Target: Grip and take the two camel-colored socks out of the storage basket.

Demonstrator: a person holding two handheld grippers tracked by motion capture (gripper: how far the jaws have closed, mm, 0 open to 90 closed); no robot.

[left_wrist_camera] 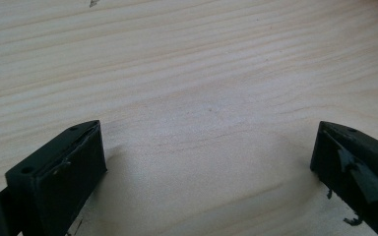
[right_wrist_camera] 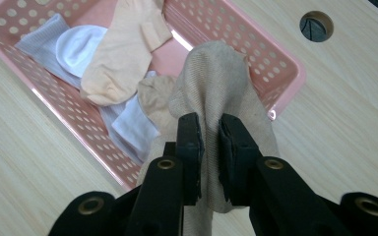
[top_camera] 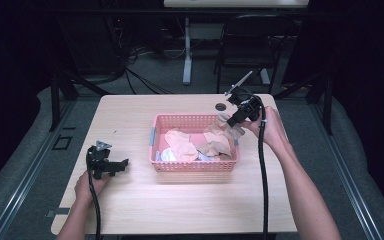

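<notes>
Socks are the things in hand: a tan sock [right_wrist_camera: 215, 78] is pinched between the two black jaws of the right gripper [right_wrist_camera: 210, 147], which are nearly shut on the cloth. In the right gripper view the sock's lower end is hidden behind the jaws, so I cannot see how long it is. It hangs over the near corner of the pink basket [right_wrist_camera: 285, 78], partly inside and partly above the rim.

In the high view the right gripper [top_camera: 236, 120] is at the basket's far right corner, and the sock [top_camera: 219, 134] drapes down from it into the basket [top_camera: 195, 166].

Inside the basket I can count one peach sock [right_wrist_camera: 123, 49], one white sock [right_wrist_camera: 78, 46] on a pale striped cloth [right_wrist_camera: 39, 39], and another tan piece [right_wrist_camera: 152, 96] partly tucked under the held sock. The pile overlaps, so the full count is hard to tell. I can read no writing or labels anywhere.

The left gripper [top_camera: 111, 166] rests on the wooden table [top_camera: 180, 205], well apart from the basket, on its left side. In the left gripper view its jaws stand wide open with nothing between them, just bare wood [left_wrist_camera: 202, 98]. Both jaws are cut off by the picture's bottom edge.

Farther off, one round hole [right_wrist_camera: 316, 25] sits in the table past the basket. Beyond the table stands one dark chair [top_camera: 245, 45], dim and hard to make out.
</notes>
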